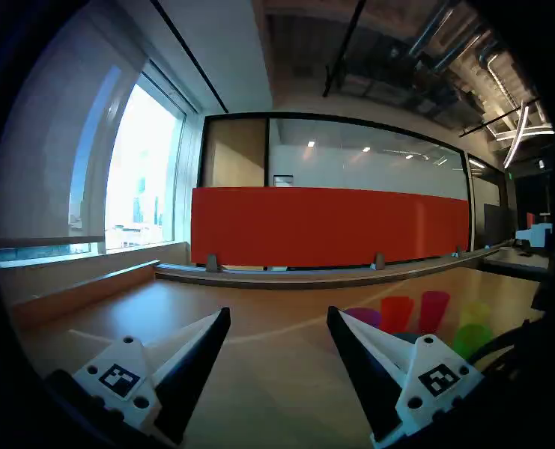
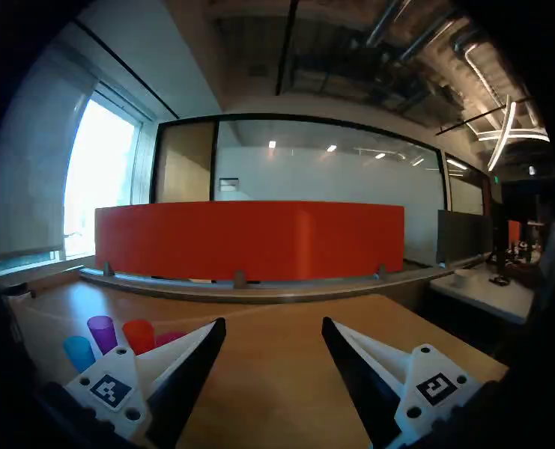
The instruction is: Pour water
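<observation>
Standing upright in a tight cluster on the wooden tabletop (image 1: 277, 378), the cups sit at the lower right of the left gripper view. A purple cup (image 1: 363, 315), an orange cup (image 1: 395, 313), a pink cup (image 1: 433, 310) and a yellow cup (image 1: 476, 311) form a row, and a green cup (image 1: 470, 338) stands nearer the camera. Whether any of them holds water cannot be told. The left claw (image 1: 277, 314) has its fingers apart over bare tabletop with nothing between them. Its right-hand finger covers the lower part of the purple cup in the picture.

In the right gripper view the cups appear at the lower left: a blue cup (image 2: 78, 352), the purple cup (image 2: 102, 331), the orange cup (image 2: 138, 335) and the pink cup (image 2: 168, 338), which is partly hidden behind a finger. The right claw (image 2: 272, 323) is also spread wide and empty, off to the right of the cluster.

Beyond the cups, an orange divider (image 1: 329, 226) runs along the far edge of the tabletop. A glass wall (image 1: 367, 153) rises behind it. A bright window (image 1: 138, 172) fills the left side, and bare pipes (image 1: 442, 37) and a strip light (image 1: 515, 135) cross the ceiling at the upper right. A second desk (image 2: 494, 293) sits at the right of the right gripper view.
</observation>
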The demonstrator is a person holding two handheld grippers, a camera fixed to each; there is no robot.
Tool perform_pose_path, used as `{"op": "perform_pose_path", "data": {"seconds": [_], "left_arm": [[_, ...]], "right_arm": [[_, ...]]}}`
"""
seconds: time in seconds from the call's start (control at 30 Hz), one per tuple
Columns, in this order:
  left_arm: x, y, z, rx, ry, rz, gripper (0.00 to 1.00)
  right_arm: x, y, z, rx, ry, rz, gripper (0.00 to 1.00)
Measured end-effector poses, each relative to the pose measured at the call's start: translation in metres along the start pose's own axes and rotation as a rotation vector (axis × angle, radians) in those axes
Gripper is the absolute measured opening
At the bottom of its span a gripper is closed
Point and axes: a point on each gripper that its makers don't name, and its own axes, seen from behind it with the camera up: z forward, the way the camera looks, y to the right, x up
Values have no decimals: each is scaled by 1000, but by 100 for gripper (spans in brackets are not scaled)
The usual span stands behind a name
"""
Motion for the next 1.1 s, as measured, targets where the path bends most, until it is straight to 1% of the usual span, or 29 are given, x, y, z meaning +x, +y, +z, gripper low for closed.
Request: {"op": "perform_pose_path", "data": {"seconds": [0.2, 0.57, 1.1], "left_arm": [[-7, -6, -2, 2, -3, 22, 96], [-20, -13, -2, 4, -23, 15, 96], [-27, -15, 0, 15, -30, 14, 96]], "right_arm": [[-3, -5, 1, -5, -11, -9, 99], [1, -7, 2, -12, -13, -18, 99], [2, -8, 4, -12, -14, -19, 99]]}}
